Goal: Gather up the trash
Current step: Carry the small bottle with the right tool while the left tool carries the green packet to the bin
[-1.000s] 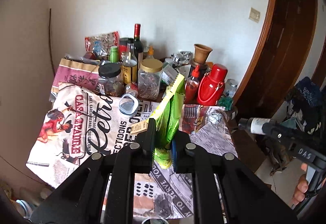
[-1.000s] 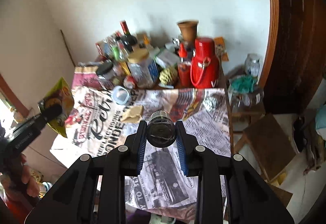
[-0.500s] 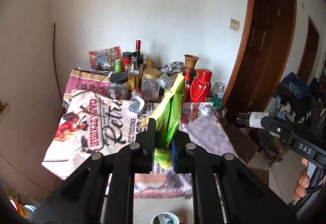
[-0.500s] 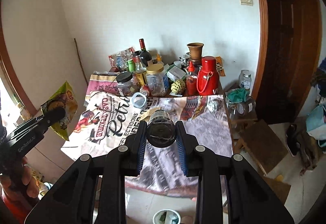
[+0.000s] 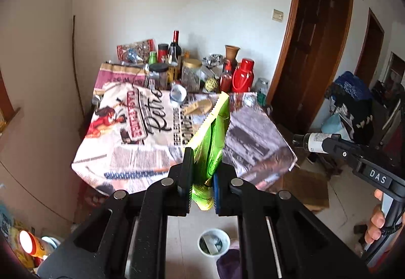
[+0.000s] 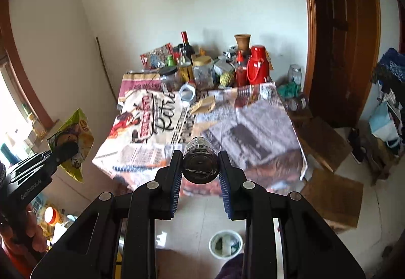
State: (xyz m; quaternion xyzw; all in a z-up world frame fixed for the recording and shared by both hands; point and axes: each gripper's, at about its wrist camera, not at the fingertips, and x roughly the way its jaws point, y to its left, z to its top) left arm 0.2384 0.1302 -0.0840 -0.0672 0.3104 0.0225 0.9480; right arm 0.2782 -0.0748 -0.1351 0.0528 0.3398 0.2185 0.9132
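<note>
**Ana:** What could go wrong now?

**Me:** I am holding two bits of trash up in the air, away from the counter (image 5: 263, 142) with the newspaper-print cloth. The small white round bin (image 6: 225, 243) sits on the floor below. If I let go too early, the trash could miss it, because the bin is small and I think it is a long way down.

**Ana:** What is in your left gripper (image 5: 201, 186)?

**Me:** A shiny green snack bag with a yellow zigzag edge (image 5: 211, 142). The jaws are pinching its bottom end, and the rest stands up above them. It is thin and floppy, so I think it could slip out or float sideways when dropped.

**Ana:** And your right gripper (image 6: 200, 179)?

**Me:** The jaws are pinching a dark glass bottle with a white label (image 6: 200, 162). I see its round bottom facing me, and it points forward. Glass is heavy and smooth. It could slide out, and I think it would break on the hard floor or knock the bin over.

**Ana:** Anything still left?

**Me:** A crumpled tan paper (image 6: 203, 104) lies on the counter. It may be trash too.
</note>
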